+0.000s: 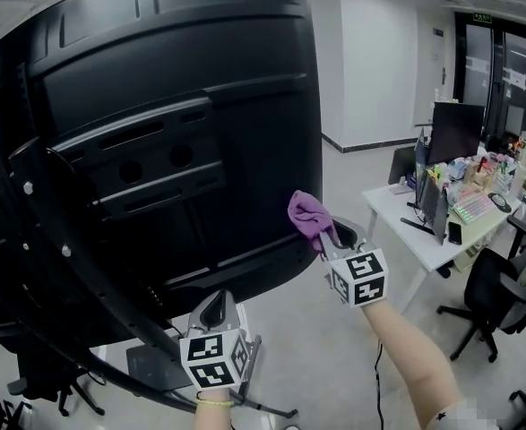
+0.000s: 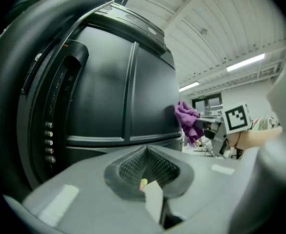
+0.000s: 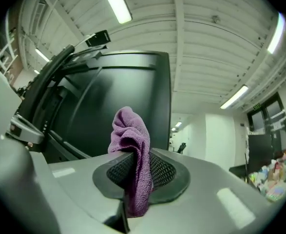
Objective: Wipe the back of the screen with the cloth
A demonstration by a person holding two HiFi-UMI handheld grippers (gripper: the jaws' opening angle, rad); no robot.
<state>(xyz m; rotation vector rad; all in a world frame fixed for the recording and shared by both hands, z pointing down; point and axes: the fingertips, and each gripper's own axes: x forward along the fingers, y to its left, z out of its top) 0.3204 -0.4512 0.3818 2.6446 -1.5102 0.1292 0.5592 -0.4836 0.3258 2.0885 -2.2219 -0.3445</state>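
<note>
The large black back of the screen [image 1: 173, 124] fills the left of the head view, on a wheeled stand. A purple cloth [image 1: 307, 218] is clamped in my right gripper [image 1: 327, 240], which is shut on it; the cloth's bunched top touches the screen's lower right edge. In the right gripper view the cloth [image 3: 133, 150] stands up between the jaws before the dark panel [image 3: 108, 96]. My left gripper [image 1: 214, 312] sits below the screen's bottom edge, shut with nothing in it. From the left gripper view the cloth [image 2: 189, 121] shows against the screen's back [image 2: 123, 96].
A curved black stand arm [image 1: 65, 267] sweeps across the screen's lower left. Office desks [image 1: 442, 222] with monitors and clutter stand at the right, with black chairs [image 1: 491, 294] beside them. Bare grey floor [image 1: 334, 356] lies below the screen. A port column [image 2: 48, 140] lines the panel's side.
</note>
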